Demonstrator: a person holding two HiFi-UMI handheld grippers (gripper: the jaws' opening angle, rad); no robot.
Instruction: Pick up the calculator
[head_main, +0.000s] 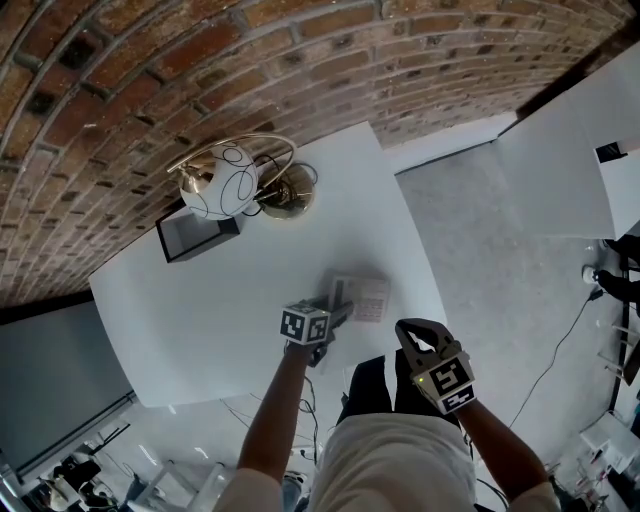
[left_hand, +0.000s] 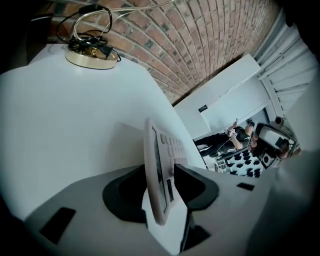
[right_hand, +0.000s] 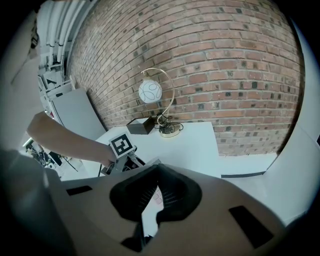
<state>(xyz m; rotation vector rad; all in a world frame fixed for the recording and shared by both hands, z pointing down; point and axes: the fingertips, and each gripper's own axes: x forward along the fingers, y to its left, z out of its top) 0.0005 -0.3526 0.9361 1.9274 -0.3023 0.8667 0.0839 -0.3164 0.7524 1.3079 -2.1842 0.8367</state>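
A pale calculator (head_main: 362, 297) lies near the front right edge of the white table (head_main: 200, 310). My left gripper (head_main: 336, 308) reaches onto its near left end. In the left gripper view the calculator (left_hand: 159, 165) stands edge-on between the jaws, keys facing right. One dark pad lies against its back and the other against its keyed face, so my left gripper (left_hand: 161, 175) is shut on it. My right gripper (head_main: 414, 329) hangs off the table's front edge, right of the calculator. Its tips meet in the right gripper view (right_hand: 157, 168), with nothing held.
A lamp with a white globe (head_main: 218, 182) and a brass base (head_main: 288, 195) stands at the table's far side, with a black box (head_main: 195, 235) beside it. A brick wall (head_main: 150, 70) runs behind. Grey floor (head_main: 500, 250) lies right of the table.
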